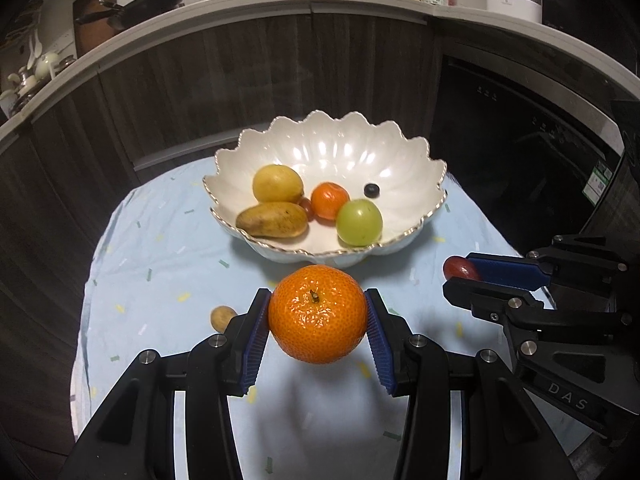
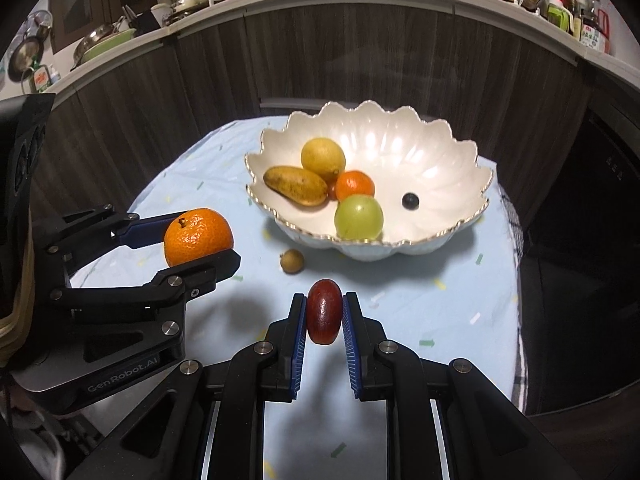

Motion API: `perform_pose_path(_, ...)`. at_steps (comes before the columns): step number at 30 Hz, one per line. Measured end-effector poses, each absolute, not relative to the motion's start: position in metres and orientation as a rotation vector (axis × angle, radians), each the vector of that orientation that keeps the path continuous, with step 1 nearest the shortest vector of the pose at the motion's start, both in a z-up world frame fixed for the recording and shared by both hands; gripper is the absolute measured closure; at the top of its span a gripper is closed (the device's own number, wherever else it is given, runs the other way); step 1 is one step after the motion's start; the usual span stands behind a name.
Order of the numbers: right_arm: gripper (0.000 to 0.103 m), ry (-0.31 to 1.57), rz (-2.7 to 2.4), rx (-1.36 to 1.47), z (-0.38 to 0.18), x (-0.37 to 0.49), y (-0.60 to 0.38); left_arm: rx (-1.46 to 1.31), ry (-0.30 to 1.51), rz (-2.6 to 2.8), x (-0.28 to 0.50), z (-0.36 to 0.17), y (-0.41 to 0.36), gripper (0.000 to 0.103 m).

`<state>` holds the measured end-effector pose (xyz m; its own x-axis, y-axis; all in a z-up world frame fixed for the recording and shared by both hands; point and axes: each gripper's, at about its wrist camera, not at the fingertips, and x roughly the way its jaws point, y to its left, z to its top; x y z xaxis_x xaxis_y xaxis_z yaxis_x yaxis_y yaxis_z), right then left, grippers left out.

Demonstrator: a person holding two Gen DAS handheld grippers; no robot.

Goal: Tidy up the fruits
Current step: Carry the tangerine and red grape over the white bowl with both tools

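clamped between the blue pads of the left gripper (image 1: 318,316), a large mandarin (image 1: 318,314) hangs clear of the pale blue tablecloth (image 1: 160,248), stem up, gripped across its widest part so it cannot roll out. beside it the right gripper (image 2: 324,316) is closed on a dark red oblong fruit (image 2: 324,311), held upright by its narrow sides, also off the cloth. both loads point toward the scalloped white bowl (image 1: 400,148) just ahead, which looks like the collecting place: it already holds a yellow lemon (image 1: 277,183), a brownish mango (image 1: 272,220), a small orange (image 1: 329,200), a green grape-like fruit (image 1: 359,222) and a blueberry (image 1: 371,190), mostly crowded to its near left side. the open right half seems the easier drop spot. one small tan fruit (image 2: 292,261) sits on the cloth just in front of the bowl, not yet gathered, so i judge the sorting is mostly done.
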<state>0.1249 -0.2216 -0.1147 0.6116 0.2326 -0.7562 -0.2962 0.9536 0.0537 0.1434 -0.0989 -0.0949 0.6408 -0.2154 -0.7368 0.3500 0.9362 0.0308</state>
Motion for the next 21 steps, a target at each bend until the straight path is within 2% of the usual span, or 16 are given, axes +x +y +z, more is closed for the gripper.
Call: perform_pose_path(21,0.084,0.795,0.235,-0.03,-0.08,0.154,-0.239,0.166,0.762,-0.297,0.181,-0.06,-0.108,0.057)
